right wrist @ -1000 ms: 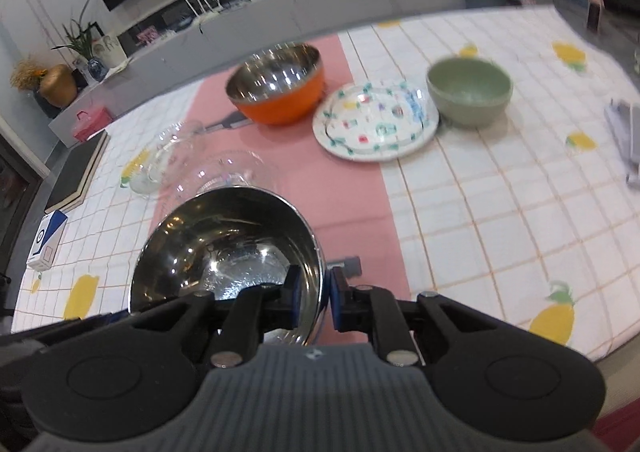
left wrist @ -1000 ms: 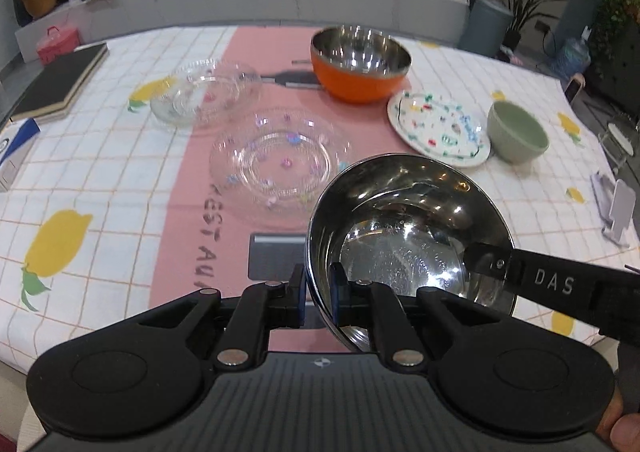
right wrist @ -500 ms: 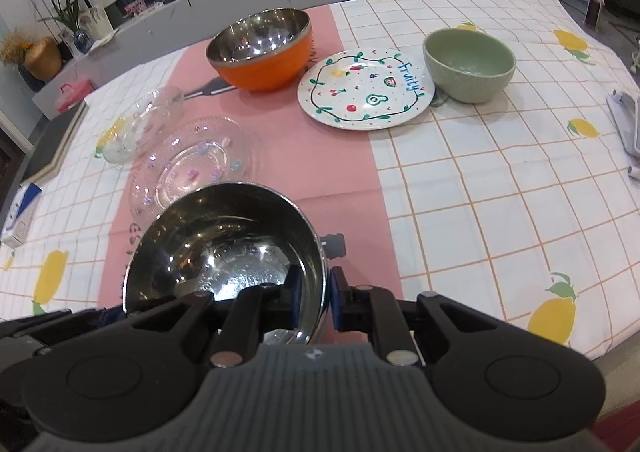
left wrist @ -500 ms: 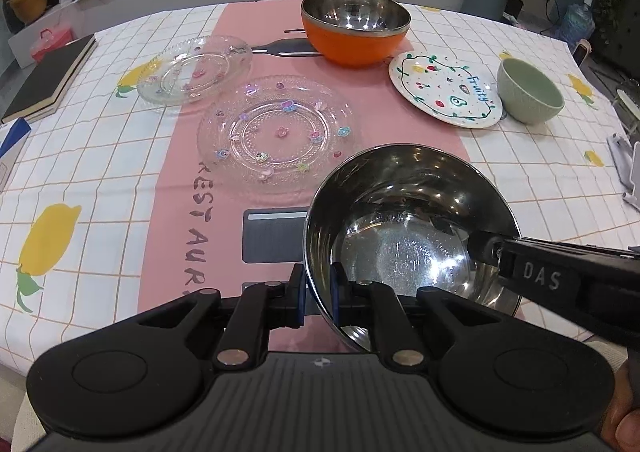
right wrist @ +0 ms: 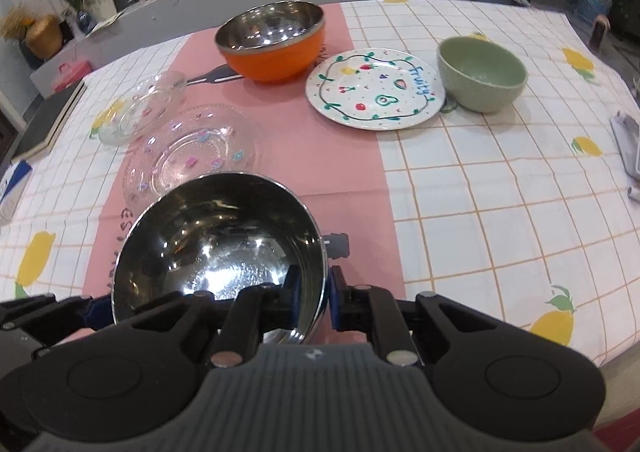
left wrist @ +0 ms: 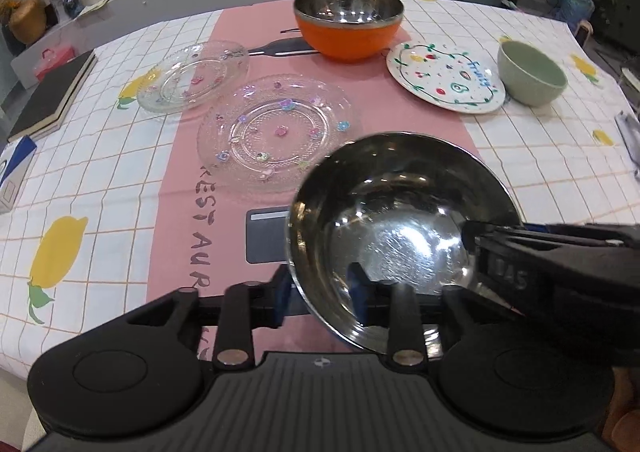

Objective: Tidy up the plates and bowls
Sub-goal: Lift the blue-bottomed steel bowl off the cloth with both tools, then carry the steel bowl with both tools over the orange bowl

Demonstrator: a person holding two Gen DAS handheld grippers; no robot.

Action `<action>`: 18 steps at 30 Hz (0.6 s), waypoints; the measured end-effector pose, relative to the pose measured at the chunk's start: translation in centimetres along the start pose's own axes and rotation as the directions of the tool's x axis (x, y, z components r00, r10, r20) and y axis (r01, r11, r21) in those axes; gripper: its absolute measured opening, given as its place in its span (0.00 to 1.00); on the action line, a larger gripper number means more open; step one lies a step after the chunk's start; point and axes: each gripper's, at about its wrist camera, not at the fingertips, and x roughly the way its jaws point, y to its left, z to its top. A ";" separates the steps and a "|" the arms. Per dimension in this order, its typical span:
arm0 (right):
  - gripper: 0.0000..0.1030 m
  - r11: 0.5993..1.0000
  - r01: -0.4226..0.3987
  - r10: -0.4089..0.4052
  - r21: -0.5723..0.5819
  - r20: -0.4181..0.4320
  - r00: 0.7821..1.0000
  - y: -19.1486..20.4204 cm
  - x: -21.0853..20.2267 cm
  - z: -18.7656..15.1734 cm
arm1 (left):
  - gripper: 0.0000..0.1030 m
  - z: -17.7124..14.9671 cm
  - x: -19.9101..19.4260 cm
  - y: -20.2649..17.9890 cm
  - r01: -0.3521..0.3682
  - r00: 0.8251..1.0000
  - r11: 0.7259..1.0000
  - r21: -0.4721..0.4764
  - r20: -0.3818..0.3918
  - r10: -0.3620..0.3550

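A steel bowl point(left wrist: 396, 228) hangs above the near table edge, also in the right wrist view point(right wrist: 216, 244). My right gripper point(right wrist: 312, 292) is shut on its right rim. My left gripper point(left wrist: 320, 288) has opened; its fingers stand apart on either side of the left rim. On the table lie a large glass plate point(left wrist: 276, 132), a small glass plate point(left wrist: 192, 76), an orange steel-lined bowl point(left wrist: 348, 24), a painted white plate point(left wrist: 444, 76) and a green bowl point(left wrist: 532, 72).
A dark book point(left wrist: 52, 92) and a blue-white box point(left wrist: 12, 172) lie at the table's left edge. A grey object point(right wrist: 628, 144) lies at the right edge. A counter with plants runs behind the table.
My left gripper's jaws have spread off the bowl's rim. Both grippers and the bowl have shifted a little over the table; the right grip is unchanged.
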 end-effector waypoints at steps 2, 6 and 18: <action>0.17 1.000 -0.005 0.005 -0.001 0.005 1.000 0.1 -0.1 0.0 | 0.58 -0.1 -0.3 0.0 -0.001 1.000 1.000 0.003 0.013 0.001; 0.34 0.999 -0.013 0.012 0.030 0.026 1.000 -0.3 -0.5 0.0 | 0.73 -0.1 -0.9 0.4 0.007 0.999 1.000 -0.023 0.043 -0.006; 0.94 0.996 -0.072 0.066 0.056 0.108 0.992 -0.2 -1.6 0.6 | 0.84 -0.1 -2.8 1.3 0.009 0.991 0.998 -0.068 0.131 0.000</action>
